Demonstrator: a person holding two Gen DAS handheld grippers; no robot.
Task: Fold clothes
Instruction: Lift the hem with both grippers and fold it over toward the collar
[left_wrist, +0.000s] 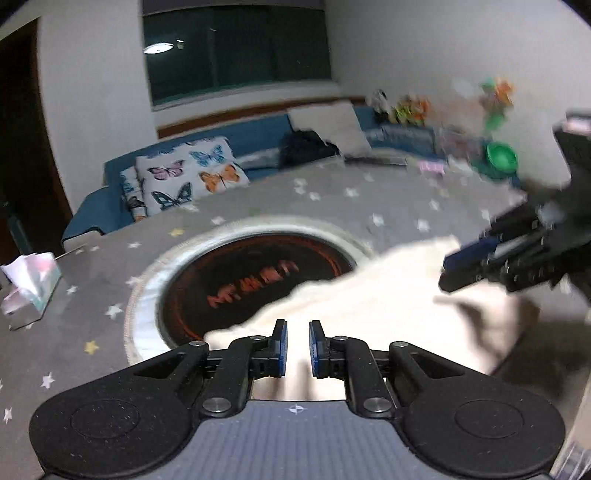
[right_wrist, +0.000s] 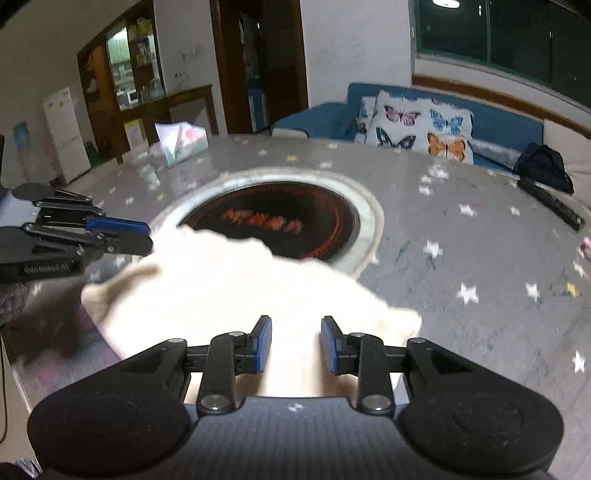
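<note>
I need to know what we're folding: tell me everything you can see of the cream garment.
The cream garment looks soft, fleecy and thick, blurred in both views. It lies rumpled on the grey star-print tablecloth, its far edge overlapping the round heater at the table's centre. Both grippers are over it, fingers apart; no grip shows.

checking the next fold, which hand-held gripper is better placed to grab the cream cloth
Right, probably: the right hand-held gripper stands open over the cream cloth, cloth between its pads. The left hand-held gripper is nearly shut.

Tissue box (left_wrist: 31, 280) and black bar (right_wrist: 552, 203) edge the table (right_wrist: 480, 251); its starred middle lies open.
</note>
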